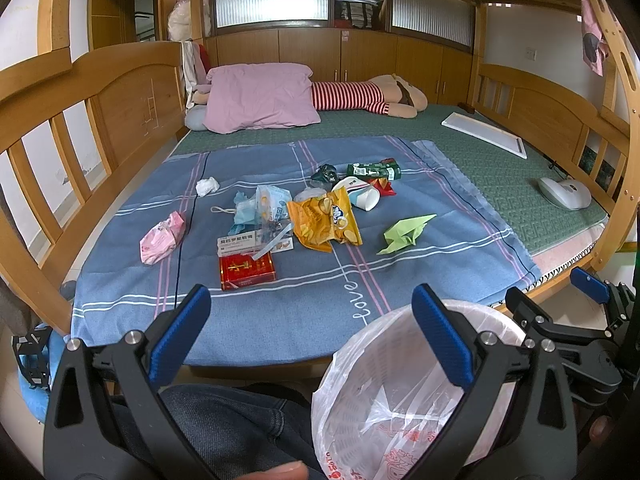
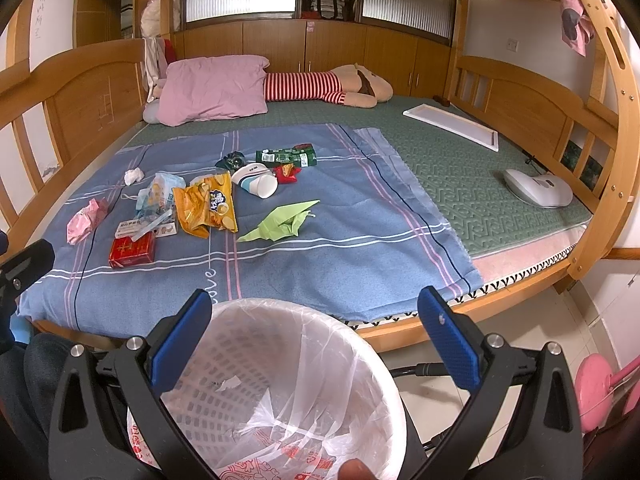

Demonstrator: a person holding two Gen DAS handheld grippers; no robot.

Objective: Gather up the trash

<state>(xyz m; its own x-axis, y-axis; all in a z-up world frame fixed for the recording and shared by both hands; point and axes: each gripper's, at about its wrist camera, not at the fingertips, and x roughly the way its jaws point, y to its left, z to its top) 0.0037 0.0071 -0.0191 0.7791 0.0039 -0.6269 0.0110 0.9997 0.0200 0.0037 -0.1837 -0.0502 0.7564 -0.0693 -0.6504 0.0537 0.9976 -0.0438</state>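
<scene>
Trash lies scattered on a blue blanket (image 1: 280, 300) on the bed: a yellow chip bag (image 1: 326, 218), a red box (image 1: 247, 270), a pink wrapper (image 1: 162, 237), a green folded paper (image 1: 404, 232), a white cup (image 1: 362, 194), a green carton (image 1: 374, 170) and a white tissue wad (image 1: 207, 186). A white bin lined with a plastic bag (image 2: 280, 384) stands on the floor before the bed. My left gripper (image 1: 310, 336) is open over the bed's near edge. My right gripper (image 2: 316, 340) hangs open above the bin. Neither holds anything.
A pink pillow (image 1: 260, 96) and a striped plush toy (image 1: 368, 96) lie at the bed's far end. A white board (image 1: 486, 134) and a white device (image 1: 564, 192) rest on the green mat to the right. Wooden rails enclose the bed. A person's knee (image 1: 224, 424) is below.
</scene>
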